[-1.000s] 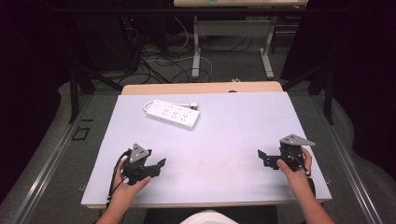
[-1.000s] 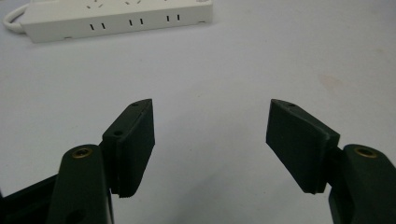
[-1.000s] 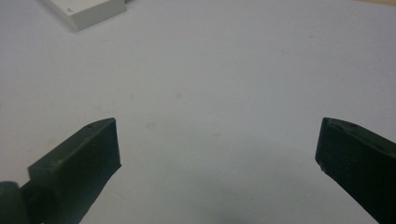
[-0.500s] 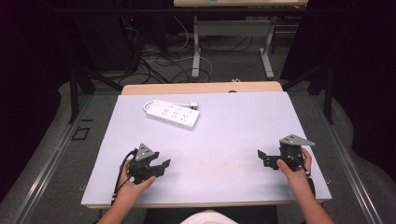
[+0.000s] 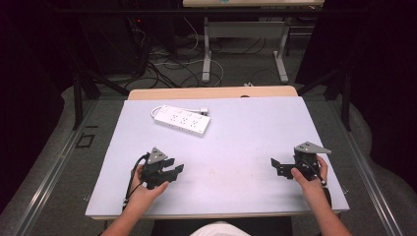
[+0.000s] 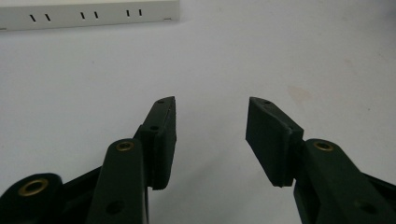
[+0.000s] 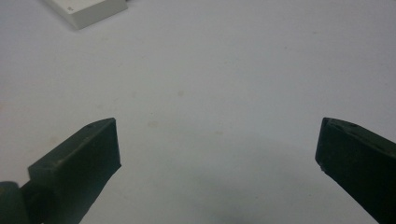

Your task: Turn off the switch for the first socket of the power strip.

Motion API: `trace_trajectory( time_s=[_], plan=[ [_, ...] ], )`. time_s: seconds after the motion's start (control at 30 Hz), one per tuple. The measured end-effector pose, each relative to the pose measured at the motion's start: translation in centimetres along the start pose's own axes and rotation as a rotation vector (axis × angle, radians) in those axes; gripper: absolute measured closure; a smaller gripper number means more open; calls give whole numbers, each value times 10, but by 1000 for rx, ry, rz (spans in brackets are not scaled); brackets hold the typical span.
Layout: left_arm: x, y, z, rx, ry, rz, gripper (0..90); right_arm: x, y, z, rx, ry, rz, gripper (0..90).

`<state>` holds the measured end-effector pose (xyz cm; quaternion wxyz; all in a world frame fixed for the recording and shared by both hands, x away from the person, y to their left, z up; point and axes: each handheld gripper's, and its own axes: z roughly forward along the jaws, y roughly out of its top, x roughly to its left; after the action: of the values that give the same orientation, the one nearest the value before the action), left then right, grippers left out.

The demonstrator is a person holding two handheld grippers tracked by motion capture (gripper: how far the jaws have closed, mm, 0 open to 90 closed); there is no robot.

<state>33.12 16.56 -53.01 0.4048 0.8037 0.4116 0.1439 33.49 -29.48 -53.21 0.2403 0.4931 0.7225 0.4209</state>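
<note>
At the near edge of the pale table (image 5: pixel 246 132), the person's left hand (image 5: pixel 145 189) holds the left gripper (image 5: pixel 172 169) low over the surface, its jaws parted by a moderate gap with nothing between them; in the left gripper view the gripper (image 6: pixel 211 135) has bare tabletop between its black pads (image 6: pixel 266 140). At the near right, the right hand (image 5: pixel 310 177) holds the right gripper (image 5: pixel 275 166), whose jaws point toward the table's middle. In the right gripper view that gripper (image 7: pixel 217 154) stands spread wide, empty, one jaw at each side of the frame over bare table.

Farther back, left of centre, a white power strip (image 5: pixel 180 119) lies flat on the table, set at a slant, with its white cord (image 5: pixel 199 109) at the far end. It sits well apart from both grippers, ahead of the left one and slightly to its right; its side with socket slots runs along the top of the left gripper view (image 6: pixel 88 13), and one corner shows at the upper left of the right gripper view (image 7: pixel 86 11).

Beyond the table, cables (image 5: pixel 167 61) lie on the dark floor near a desk's metal legs (image 5: pixel 206 49).
</note>
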Motion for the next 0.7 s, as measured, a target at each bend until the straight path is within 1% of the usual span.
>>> trace_trajectory(
  time_s=[0.1,0.17,0.27,0.3,0.33,0.43,0.47,0.53,0.6,0.63,0.67,0.7],
  plan=[
    [0,6,1,1,2,-11,565,0,0,0,-1,2,3,0],
    [1,11,2,5,9,-9,581,0,0,1,-3,0,2,0],
    [0,17,4,5,8,-19,604,1,0,1,-1,1,5,0],
    [0,19,5,7,8,-22,610,0,0,1,-3,0,-1,0],
    [0,21,5,6,7,-25,617,1,0,1,-1,0,7,0],
    [-1,27,8,4,4,-39,641,1,0,1,-6,-5,8,0],
    [-2,29,9,9,5,-36,650,0,0,1,-6,-4,6,0],
    [-4,34,12,9,1,-55,665,0,0,1,-8,-3,7,0],
    [-4,39,13,16,-5,-44,680,0,0,1,-7,-2,6,0],
    [-5,42,14,4,5,-52,684,0,0,1,-7,-3,6,0],
    [-6,44,15,1,1,-52,691,0,0,1,-7,-2,6,0],
    [-5,47,14,11,-4,-52,700,0,0,1,-7,-3,6,0]
  ],
)
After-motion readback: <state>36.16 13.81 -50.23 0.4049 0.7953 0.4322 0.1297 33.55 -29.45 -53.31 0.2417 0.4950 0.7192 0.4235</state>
